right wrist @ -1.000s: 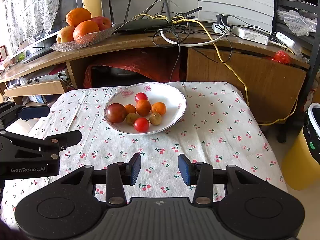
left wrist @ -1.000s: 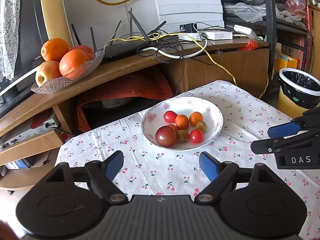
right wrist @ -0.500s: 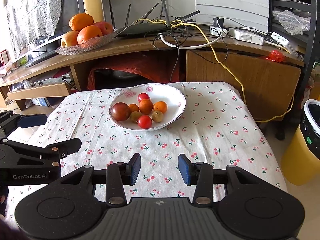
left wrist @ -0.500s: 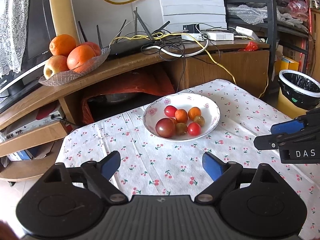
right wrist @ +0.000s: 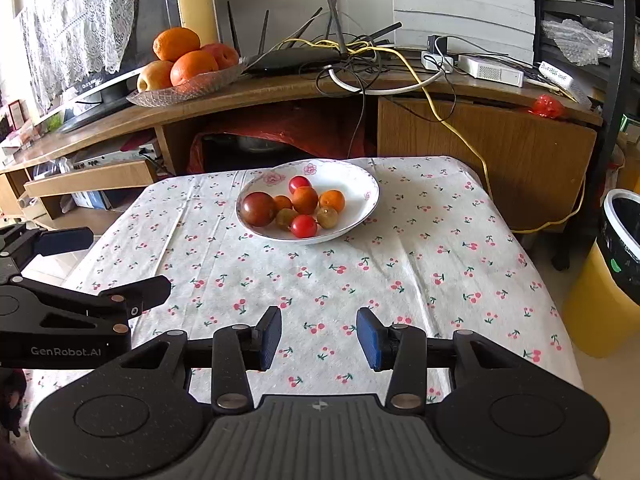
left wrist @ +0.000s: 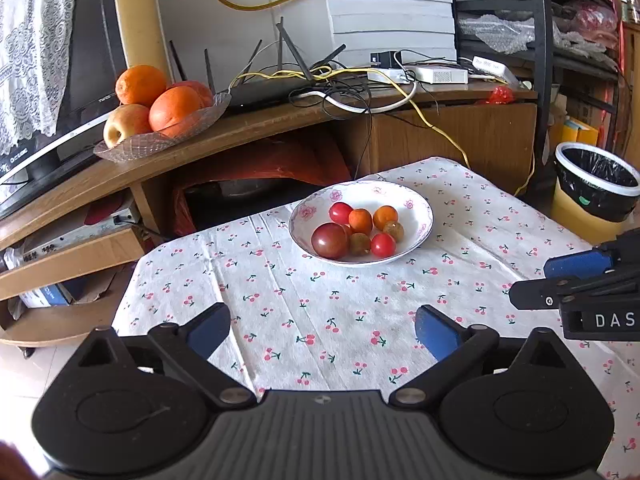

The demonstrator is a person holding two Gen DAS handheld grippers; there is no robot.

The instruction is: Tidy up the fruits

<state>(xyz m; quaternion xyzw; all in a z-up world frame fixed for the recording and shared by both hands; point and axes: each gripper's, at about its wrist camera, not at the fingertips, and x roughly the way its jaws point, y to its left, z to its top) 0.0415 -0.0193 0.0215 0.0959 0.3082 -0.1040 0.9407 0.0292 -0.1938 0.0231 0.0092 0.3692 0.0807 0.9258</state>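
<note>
A white flowered bowl (left wrist: 420, 208) (right wrist: 360, 184) stands on the far half of the cherry-print tablecloth (left wrist: 340, 312) (right wrist: 360, 276). It holds several small tomatoes, red, orange and brownish, and one large dark tomato (left wrist: 329, 241) (right wrist: 258, 209). My left gripper (left wrist: 322, 330) hangs open and holds nothing, well short of the bowl. My right gripper (right wrist: 319, 338) is open too, with a narrower gap, nothing between its pads, also short of the bowl. Each gripper shows at the side of the other's view.
A glass dish of oranges and apples (left wrist: 160, 108) (right wrist: 188, 68) sits on the curved wooden shelf (left wrist: 260, 124) behind the table, beside a router and tangled cables (left wrist: 332, 84). A yellow bin with a black liner (left wrist: 596, 192) (right wrist: 612, 280) stands right of the table.
Both grippers have drawn back from the bowl, which now looks smaller and farther off. Neither jaw opening has changed.
</note>
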